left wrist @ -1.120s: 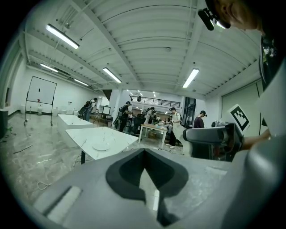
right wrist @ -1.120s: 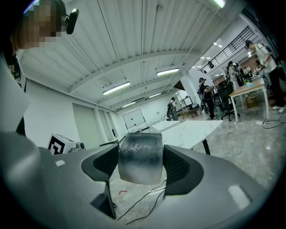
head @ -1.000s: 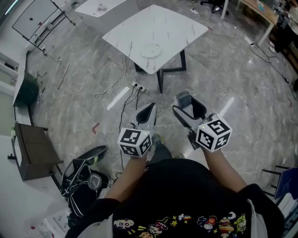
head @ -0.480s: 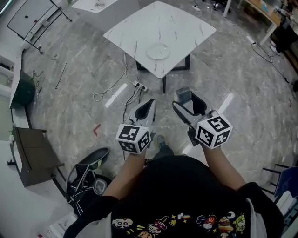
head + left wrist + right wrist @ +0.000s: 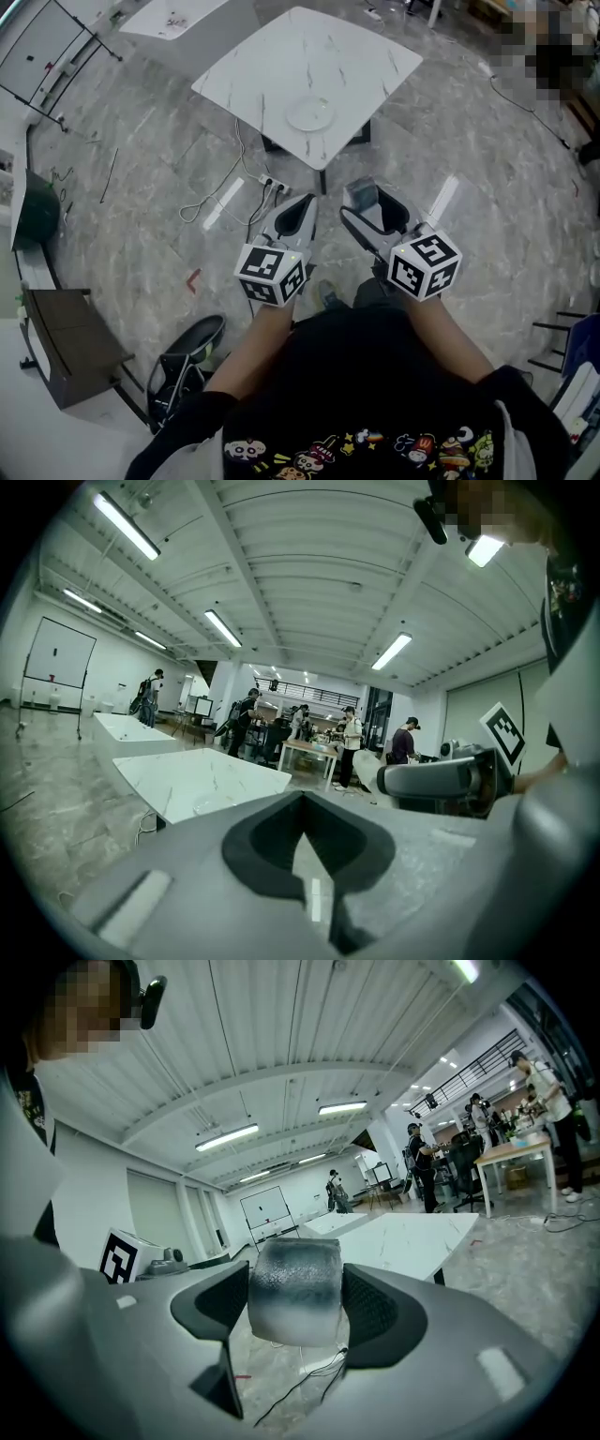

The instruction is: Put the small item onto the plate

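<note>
- Carrying step: my right gripper [image 5: 377,208] pinches the small item [image 5: 293,1283], a grey, frosted-looking block, squarely between both pads, above the marble floor.
- My left gripper [image 5: 302,844] hangs just beside it, jaws pressed together on nothing.
- The plate [image 5: 309,114] sits by the near edge of the white table [image 5: 281,56], far from both grippers and slightly left of the right one.
- To do this well, I judge I should hold the pinch firm and level, come in over that near edge, lower to the plate's middle, then spread the jaws.
- Releasing high could let the block bounce off the shallow plate.
</note>
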